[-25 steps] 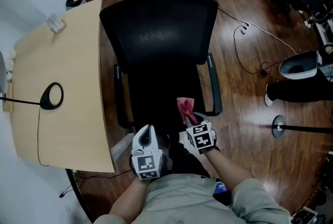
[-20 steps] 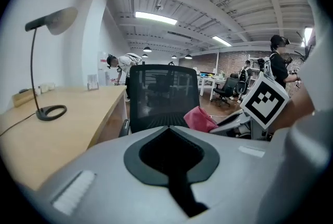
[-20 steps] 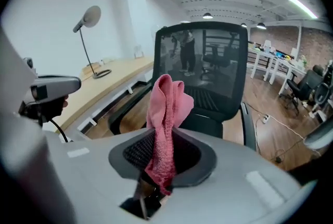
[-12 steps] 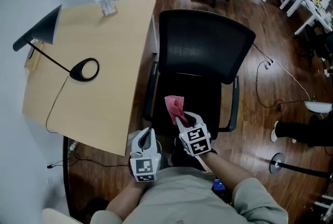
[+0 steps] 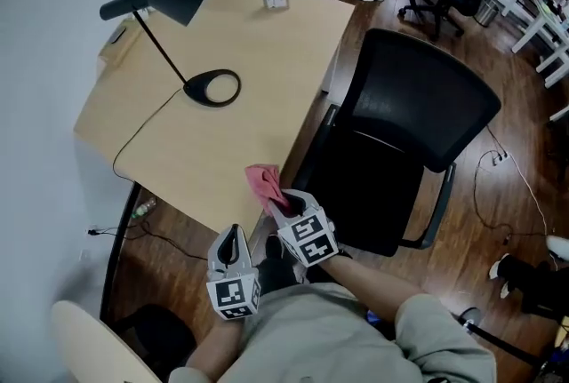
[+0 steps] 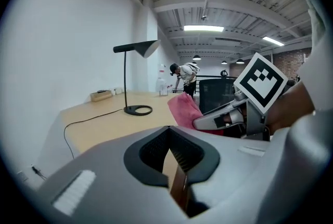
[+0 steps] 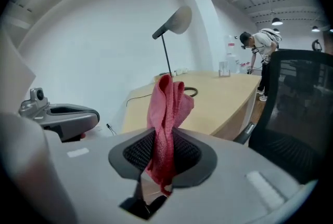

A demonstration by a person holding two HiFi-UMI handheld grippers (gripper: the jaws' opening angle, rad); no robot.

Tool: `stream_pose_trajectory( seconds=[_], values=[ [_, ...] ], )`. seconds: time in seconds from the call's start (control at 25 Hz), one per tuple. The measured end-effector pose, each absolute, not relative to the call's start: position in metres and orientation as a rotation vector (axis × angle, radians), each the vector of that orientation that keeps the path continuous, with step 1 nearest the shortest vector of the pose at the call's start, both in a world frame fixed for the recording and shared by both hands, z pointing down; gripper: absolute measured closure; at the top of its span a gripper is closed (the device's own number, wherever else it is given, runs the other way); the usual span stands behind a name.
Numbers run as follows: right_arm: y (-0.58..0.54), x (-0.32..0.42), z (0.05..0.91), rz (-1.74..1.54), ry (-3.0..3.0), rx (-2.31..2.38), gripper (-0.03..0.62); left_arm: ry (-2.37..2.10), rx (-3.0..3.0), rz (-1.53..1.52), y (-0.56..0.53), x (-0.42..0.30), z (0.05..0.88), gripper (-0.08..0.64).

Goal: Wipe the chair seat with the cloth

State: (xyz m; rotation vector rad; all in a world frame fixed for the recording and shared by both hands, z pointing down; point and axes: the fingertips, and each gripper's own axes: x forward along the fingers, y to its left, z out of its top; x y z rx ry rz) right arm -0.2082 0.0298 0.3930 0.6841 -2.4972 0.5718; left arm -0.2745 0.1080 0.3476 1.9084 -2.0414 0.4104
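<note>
Rt gripper (image 5: 281, 205) w/ crumpled pink cloth (image 5: 263, 180) swung off black padded chair seat (image 5: 372, 195) to pale wood desk (image 5: 222, 141) edge. Cloth clamped, bunched beyond fingertips; lt gripper (image 5: 232, 239) jaws together, empty. Risk: thin pinch, cloth slips mid-swing

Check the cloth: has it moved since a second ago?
Yes. The cloth, in the right gripper, went from over the chair seat leftward to the desk edge.
</note>
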Motion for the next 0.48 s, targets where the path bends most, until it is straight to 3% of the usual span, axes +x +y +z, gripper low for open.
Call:
stream_pose_trajectory(
  seconds=[0.48],
  values=[
    [0.058, -0.322, 0.473, 0.934, -2.209, 0.842, 0.511, -1.901, 2.026, 0.415, 0.116, -0.374, 0.372, 0.555]
  ],
)
